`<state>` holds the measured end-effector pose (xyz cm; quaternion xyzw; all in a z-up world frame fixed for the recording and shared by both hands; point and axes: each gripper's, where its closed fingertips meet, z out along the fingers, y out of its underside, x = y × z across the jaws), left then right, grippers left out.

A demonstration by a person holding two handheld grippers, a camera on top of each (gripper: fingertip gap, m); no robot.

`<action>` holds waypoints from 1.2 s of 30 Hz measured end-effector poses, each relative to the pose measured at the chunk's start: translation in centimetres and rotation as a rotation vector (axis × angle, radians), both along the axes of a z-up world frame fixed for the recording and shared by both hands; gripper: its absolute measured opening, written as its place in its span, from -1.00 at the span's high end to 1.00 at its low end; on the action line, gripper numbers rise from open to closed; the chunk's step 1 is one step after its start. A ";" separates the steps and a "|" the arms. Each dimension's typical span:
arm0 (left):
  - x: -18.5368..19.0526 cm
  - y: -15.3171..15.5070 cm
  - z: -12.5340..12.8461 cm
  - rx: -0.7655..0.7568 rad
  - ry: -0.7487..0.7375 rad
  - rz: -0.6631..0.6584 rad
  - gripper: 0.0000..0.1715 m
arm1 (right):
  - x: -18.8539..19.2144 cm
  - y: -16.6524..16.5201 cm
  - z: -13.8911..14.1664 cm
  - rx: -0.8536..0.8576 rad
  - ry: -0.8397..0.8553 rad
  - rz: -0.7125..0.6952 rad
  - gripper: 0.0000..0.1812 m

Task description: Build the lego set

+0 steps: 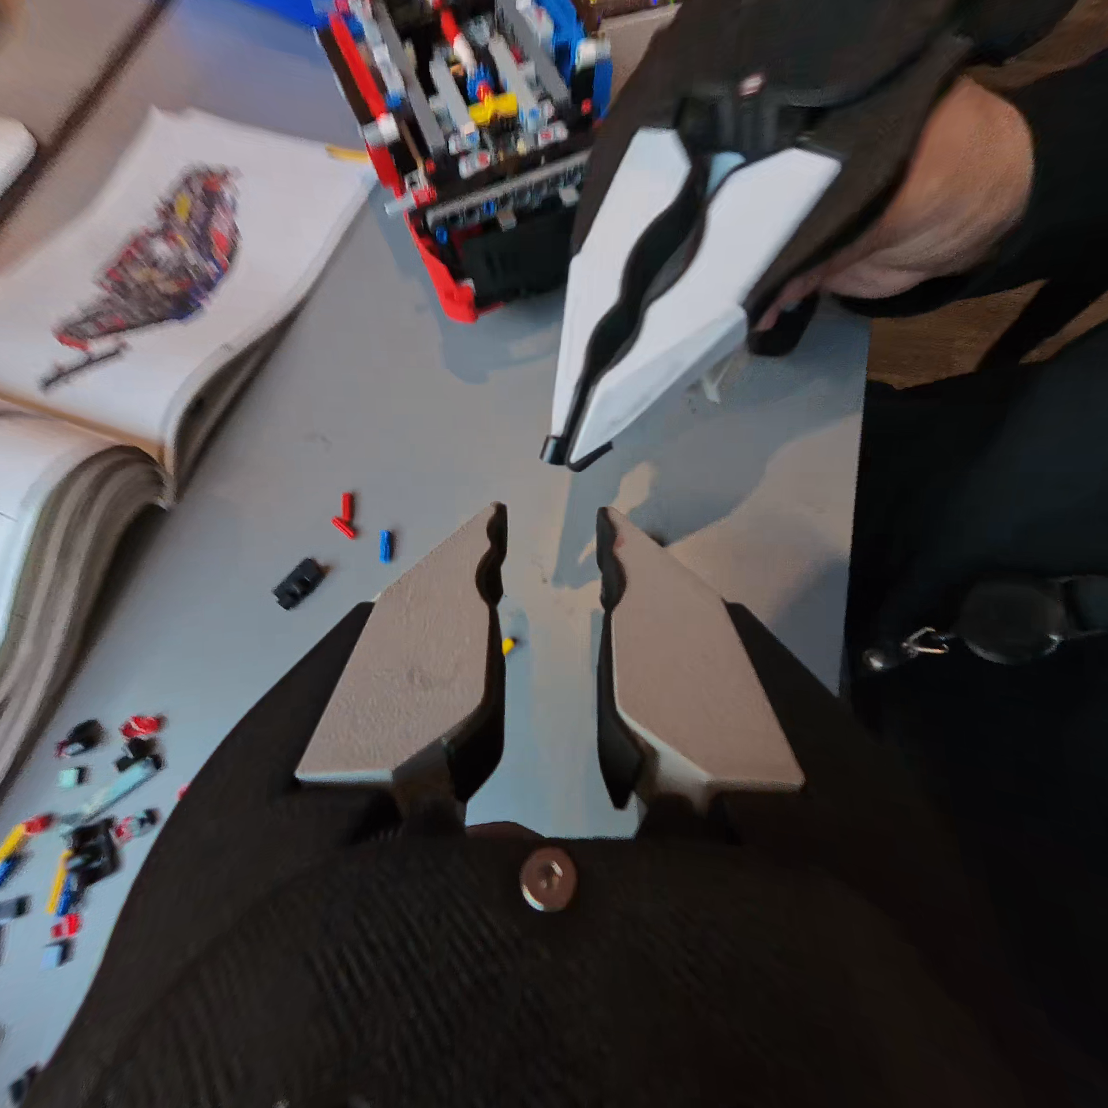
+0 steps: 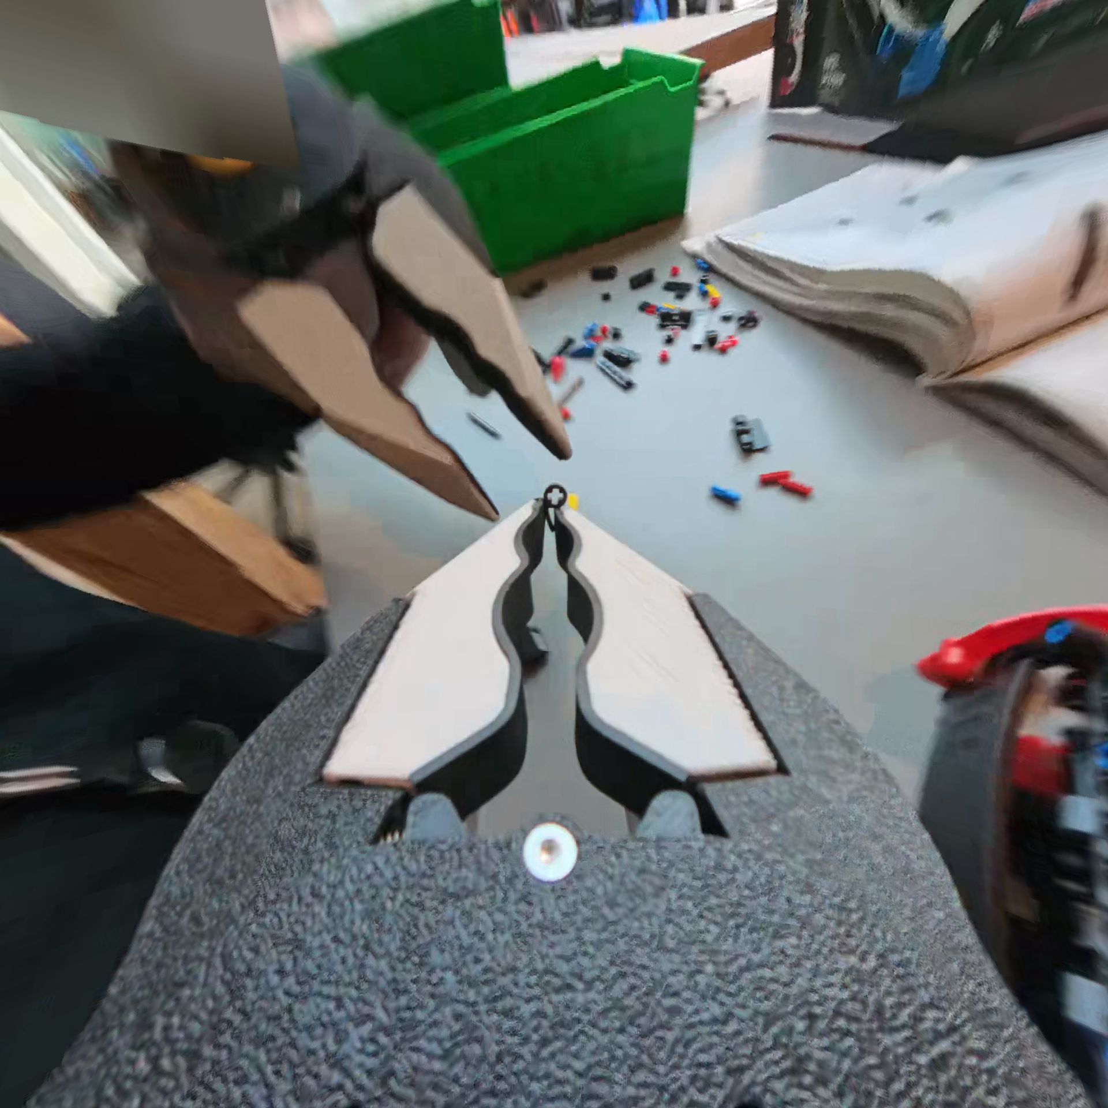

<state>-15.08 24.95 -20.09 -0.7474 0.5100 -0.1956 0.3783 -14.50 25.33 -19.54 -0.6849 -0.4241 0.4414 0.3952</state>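
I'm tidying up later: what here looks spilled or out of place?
Loose bricks lie scattered over the grey table beside the open manual, and some strays, like two red pins, lie apart. Nothing looks damaged.

Tongs: two, left tongs and right tongs. Open instruction book: one. Part-built model: one. Green bins: two. Red pins lying apart: two. Blue pin: one. Black ridged piece: one. Small yellow piece: one. Heap of loose pieces: one, too blurred to count.
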 end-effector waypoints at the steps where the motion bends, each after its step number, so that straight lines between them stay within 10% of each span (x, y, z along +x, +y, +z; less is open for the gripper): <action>1: 0.4 -0.1 0.6 0.068 -0.013 -0.005 0.68 | 0.0 -0.2 0.5 -0.125 0.072 0.025 0.97; 14: 1.9 -1.2 3.3 0.385 -0.004 -0.081 0.83 | 0.0 -2.2 3.5 -0.753 0.456 0.215 0.96; 36: 5.7 -1.8 -3.8 0.066 0.019 -0.127 0.85 | 6.2 -1.1 -2.6 -0.381 -0.015 -0.140 0.96</action>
